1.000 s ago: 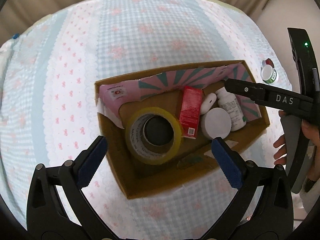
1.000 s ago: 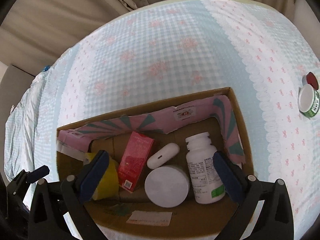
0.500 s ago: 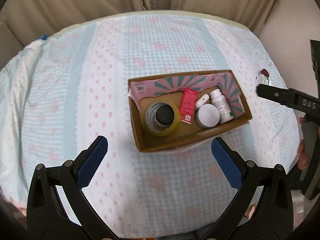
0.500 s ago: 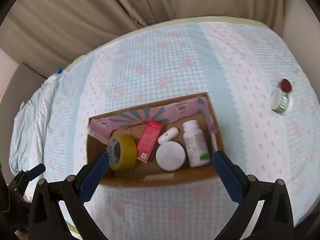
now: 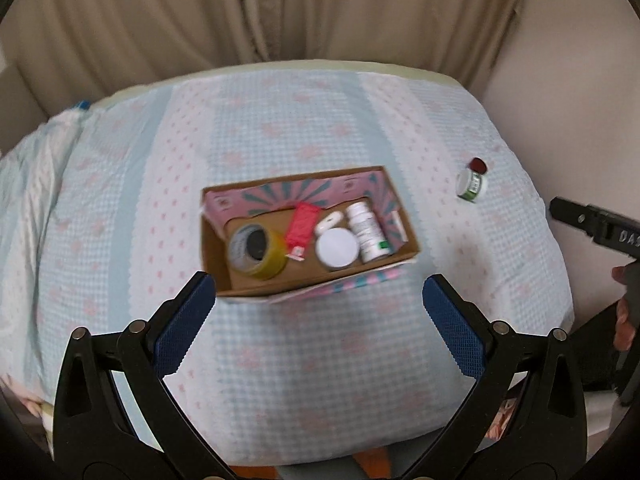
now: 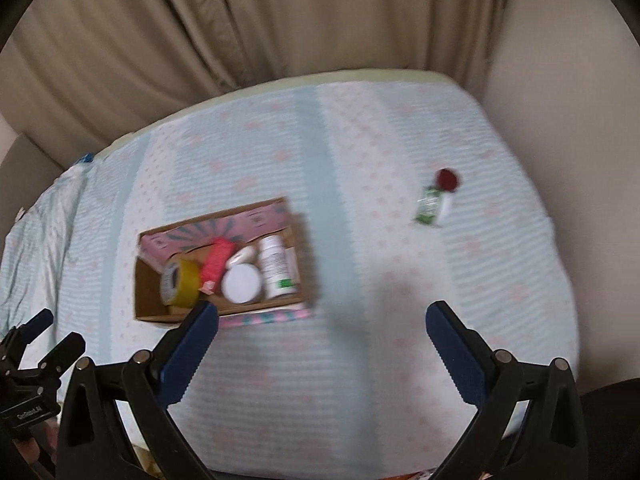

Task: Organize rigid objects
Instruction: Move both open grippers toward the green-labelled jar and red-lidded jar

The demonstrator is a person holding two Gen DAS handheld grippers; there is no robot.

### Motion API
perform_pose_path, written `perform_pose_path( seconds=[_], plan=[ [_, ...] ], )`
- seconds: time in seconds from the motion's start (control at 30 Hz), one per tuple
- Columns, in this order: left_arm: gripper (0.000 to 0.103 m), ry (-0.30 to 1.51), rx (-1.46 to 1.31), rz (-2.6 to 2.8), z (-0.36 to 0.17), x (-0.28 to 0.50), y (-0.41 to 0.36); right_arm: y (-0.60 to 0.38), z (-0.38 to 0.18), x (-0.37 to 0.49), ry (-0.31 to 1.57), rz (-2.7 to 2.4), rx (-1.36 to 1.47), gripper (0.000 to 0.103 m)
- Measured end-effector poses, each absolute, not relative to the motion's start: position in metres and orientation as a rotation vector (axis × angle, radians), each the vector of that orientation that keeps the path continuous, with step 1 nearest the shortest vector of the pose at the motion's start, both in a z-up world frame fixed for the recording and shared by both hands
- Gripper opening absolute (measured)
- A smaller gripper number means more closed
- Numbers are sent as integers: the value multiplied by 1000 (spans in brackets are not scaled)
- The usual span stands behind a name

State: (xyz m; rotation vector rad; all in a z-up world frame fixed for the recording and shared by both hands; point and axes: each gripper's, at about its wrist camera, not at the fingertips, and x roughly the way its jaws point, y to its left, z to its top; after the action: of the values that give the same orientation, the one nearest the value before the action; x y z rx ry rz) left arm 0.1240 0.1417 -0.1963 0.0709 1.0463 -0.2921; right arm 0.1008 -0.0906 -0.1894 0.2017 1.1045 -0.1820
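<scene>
Soft, quilted bed (image 5: 320, 360) under everything: poor footing for rigid items, so a rolling or tipping risk wherever something is set down or nudged outside a container. Cardboard box (image 5: 412, 246) at mid-bed, left of centre in the right wrist view, already loaded from left to right with a yellow tape roll (image 5: 258, 254), a red carton (image 5: 301, 230), a white round lid (image 5: 337, 249) with a small white oval case (image 5: 328, 222) just beyond it, and a white bottle (image 5: 367, 234) lying against the right wall. Little free room among them, except at the near left corner; likely jamming or displacement of the contents if another piece is pushed in at the right end. Green-labelled jar (image 6: 430, 206) lying on its side, far right of the box and well apart from it, touching or just beside a small red cap (image 6: 447, 179); likely roll-away on a careless pinch, and probable knocking of the cap. Motion blur in both views: reduced aiming certainty. Left gripper (image 5: 319, 310) held high above the near edge of the bed, pointed down at the box, jaws wide apart, nothing between them. Right gripper (image 6: 322, 334) likewise raised over the near edge, aimed between box and jar, jaws wide apart and unloaded.
</scene>
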Motion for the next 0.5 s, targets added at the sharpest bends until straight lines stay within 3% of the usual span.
perform_pose_path(
  seconds=[0.5],
  plan=[
    [103,1020,-16,-223,-205,102,-54,-283,-178,107,1037,-7,147,103]
  ],
)
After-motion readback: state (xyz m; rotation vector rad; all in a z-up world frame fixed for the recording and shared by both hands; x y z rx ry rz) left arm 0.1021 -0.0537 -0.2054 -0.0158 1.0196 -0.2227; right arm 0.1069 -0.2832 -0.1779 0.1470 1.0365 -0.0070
